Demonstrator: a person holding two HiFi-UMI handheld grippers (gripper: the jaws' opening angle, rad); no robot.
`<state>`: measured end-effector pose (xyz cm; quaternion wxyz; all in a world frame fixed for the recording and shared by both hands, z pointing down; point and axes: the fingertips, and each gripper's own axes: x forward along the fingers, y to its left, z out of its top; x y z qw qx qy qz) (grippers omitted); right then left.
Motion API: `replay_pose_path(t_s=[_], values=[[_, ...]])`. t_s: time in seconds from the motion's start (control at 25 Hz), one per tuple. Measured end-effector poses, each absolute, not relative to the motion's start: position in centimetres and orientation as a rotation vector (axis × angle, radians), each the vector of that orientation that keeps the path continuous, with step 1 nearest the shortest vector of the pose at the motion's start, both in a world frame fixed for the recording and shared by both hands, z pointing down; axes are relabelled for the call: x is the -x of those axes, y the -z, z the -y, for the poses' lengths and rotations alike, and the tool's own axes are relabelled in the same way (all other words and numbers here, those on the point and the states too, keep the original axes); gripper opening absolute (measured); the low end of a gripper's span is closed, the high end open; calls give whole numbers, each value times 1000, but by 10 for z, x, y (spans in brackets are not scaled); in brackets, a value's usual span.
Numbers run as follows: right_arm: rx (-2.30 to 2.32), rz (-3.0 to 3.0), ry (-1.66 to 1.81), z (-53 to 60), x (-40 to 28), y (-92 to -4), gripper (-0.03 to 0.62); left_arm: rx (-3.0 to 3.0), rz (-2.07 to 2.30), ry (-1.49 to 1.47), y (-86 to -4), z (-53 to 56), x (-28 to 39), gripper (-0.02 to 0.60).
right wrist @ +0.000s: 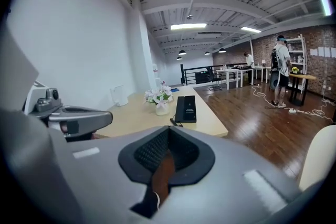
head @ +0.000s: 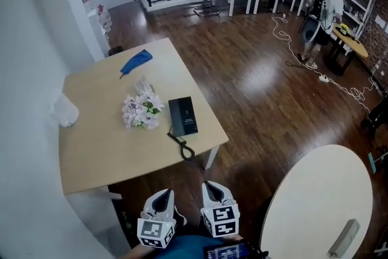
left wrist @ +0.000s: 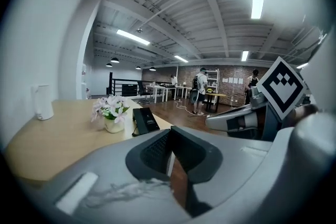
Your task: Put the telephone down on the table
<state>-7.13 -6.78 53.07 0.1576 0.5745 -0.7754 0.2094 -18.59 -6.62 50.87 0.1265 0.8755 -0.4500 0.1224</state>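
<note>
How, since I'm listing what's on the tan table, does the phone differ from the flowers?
The phone is black; the flowers are white and pink. The phone is a hard, flat-faced slab with a cord looping off it; the flowers are a loose, bushy bunch. The phone is nearer the right edge of the table in the head view; the flowers are to its left. Both rest on that table, side by side.

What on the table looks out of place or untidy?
Only the cord: it trails loose from the telephone in a loop to the near edge of the table. The flowers stand upright; nothing looks spilled.
</note>
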Motion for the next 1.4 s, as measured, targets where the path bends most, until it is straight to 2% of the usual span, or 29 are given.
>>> replay_pose_path(t_s=[0.32,0.76,1.4], values=[[-1657,2257,-487,54,92,-493,-8,-2597,1375,-331,-482,49,205,14],[-1670,2184,-452,31,148,-494,-8,-2625,1340,-267,-482,46,256,14],[-1700,2198,-386,29,168,-492,-9,-2660,1325,-235,-477,48,264,14]])
